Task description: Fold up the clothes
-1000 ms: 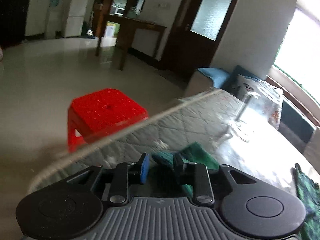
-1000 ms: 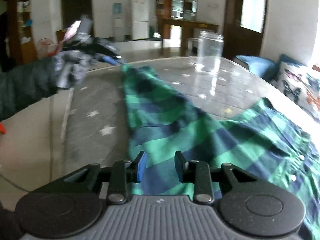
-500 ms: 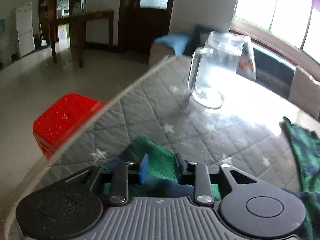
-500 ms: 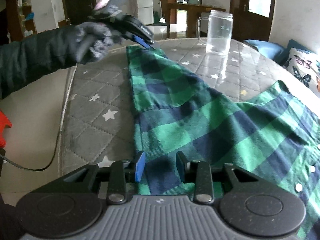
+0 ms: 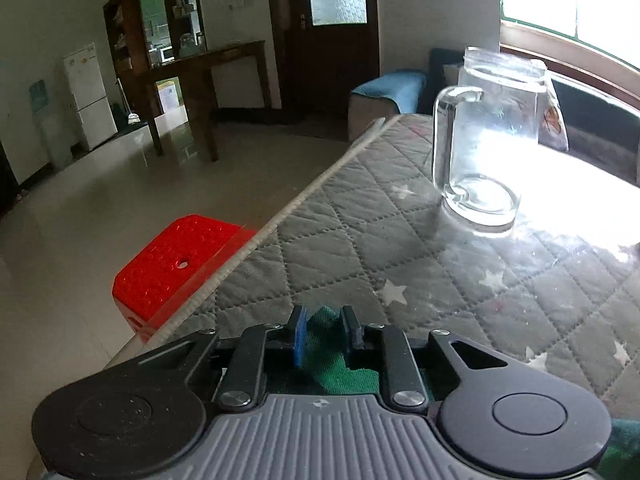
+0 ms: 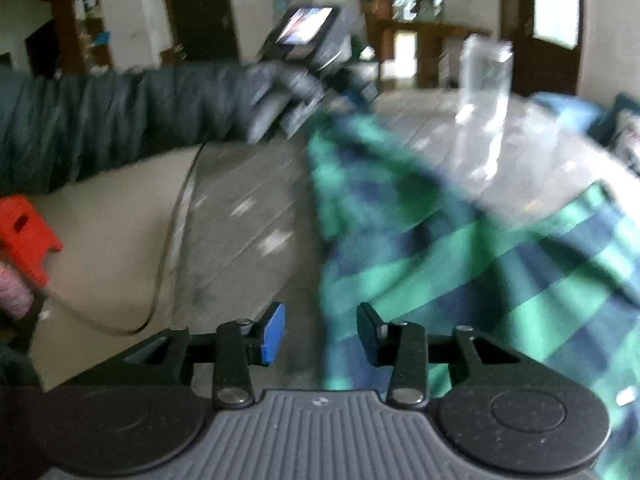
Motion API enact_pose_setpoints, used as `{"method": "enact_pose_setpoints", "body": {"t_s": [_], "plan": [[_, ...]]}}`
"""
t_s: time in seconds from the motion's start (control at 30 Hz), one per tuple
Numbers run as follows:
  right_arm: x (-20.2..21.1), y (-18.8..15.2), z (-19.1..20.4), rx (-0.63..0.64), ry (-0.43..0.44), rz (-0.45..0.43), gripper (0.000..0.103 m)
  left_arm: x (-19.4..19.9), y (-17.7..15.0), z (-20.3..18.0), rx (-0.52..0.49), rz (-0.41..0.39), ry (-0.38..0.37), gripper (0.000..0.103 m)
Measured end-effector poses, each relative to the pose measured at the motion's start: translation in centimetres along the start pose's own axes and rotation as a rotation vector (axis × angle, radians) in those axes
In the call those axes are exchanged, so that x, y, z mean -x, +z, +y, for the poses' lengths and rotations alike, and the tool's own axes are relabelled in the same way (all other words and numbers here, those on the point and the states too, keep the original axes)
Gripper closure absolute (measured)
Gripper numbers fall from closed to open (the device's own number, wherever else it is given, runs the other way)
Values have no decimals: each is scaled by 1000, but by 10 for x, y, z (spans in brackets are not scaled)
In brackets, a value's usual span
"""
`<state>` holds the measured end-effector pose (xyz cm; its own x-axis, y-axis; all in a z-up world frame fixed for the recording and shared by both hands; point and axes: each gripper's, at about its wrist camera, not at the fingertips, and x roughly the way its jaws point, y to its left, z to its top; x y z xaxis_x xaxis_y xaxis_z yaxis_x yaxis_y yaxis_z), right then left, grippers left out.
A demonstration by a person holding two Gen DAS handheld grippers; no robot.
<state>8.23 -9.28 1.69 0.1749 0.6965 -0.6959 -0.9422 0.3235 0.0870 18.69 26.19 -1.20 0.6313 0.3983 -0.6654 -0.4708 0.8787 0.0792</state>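
A green and navy plaid shirt (image 6: 440, 240) lies spread on the quilted grey table cover (image 6: 248, 200). My left gripper (image 5: 325, 334) is closing, with the tip of the shirt's sleeve (image 5: 324, 360) bunched between its pads. The right wrist view shows that left gripper (image 6: 352, 96), blurred, at the sleeve's far end near the table edge, held by a gloved hand in a dark padded sleeve (image 6: 120, 120). My right gripper (image 6: 320, 328) is opening over the near side of the shirt. Its pads stand apart and the cloth's edge lies loose between them.
A clear glass mug (image 5: 488, 140) stands on the table just beyond the left gripper, also seen as the blurred mug (image 6: 484, 80). A red plastic stool (image 5: 176, 264) sits on the floor by the table's edge. A window glares on the table at the right.
The left gripper has swung along the table edge with the sleeve end, bringing the mug closer. The right gripper's jaws have widened and its view has become blurred.
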Motion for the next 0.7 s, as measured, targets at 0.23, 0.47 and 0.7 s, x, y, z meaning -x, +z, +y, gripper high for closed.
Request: {"method": "enact_pose_setpoints", "body": {"t_s": [0.23,0.47,0.7], "plan": [[3,10,-75,-158,-191,-33,32,23,3,-1,1,-11,-81,81],[-11,5,-119,-320,-178,-29,25,54,-3,-22,-39,-18,-193,73],[-23,4,-85,-246,-48,12,24,79,-10,-42,-73,-30,-277,62]]}}
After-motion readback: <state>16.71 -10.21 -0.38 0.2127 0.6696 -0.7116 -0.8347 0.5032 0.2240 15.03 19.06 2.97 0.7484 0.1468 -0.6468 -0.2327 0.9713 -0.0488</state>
